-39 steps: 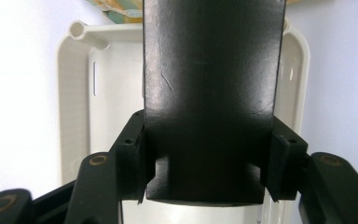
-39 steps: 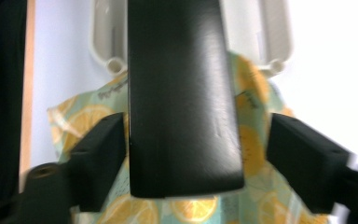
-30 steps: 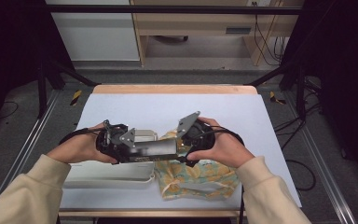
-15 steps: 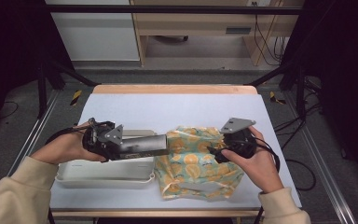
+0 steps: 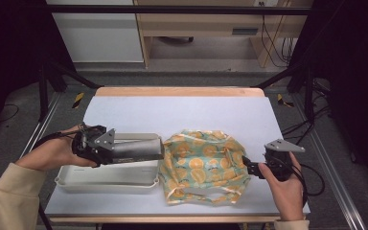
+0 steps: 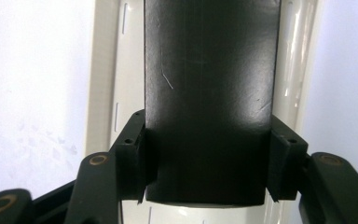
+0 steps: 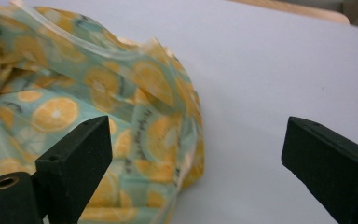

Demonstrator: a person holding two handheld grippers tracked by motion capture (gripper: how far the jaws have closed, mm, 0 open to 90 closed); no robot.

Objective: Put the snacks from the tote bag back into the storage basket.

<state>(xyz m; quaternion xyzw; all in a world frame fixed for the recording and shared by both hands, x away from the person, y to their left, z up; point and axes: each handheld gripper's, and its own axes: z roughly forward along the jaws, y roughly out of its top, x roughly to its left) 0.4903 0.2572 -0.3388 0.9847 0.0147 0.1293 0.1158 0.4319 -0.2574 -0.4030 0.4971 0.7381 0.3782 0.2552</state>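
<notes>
Left tongs (image 5: 124, 151) clamp a dark flat box (image 6: 209, 93) above the white tray (image 5: 105, 181). Right tongs (image 5: 249, 167) gape wide, empty, beside the orange-print bag (image 5: 203, 165) on the tabletop (image 5: 182, 112). Best: grip the bag's edge, hold it open, slide the box in level.

We see a dark flat box (image 5: 136, 149) held lying lengthwise above a white tray (image 5: 76, 178), its far end just beside an orange-print bag (image 5: 203, 165). The bag lies crumpled on the table, right of the tray.
</notes>
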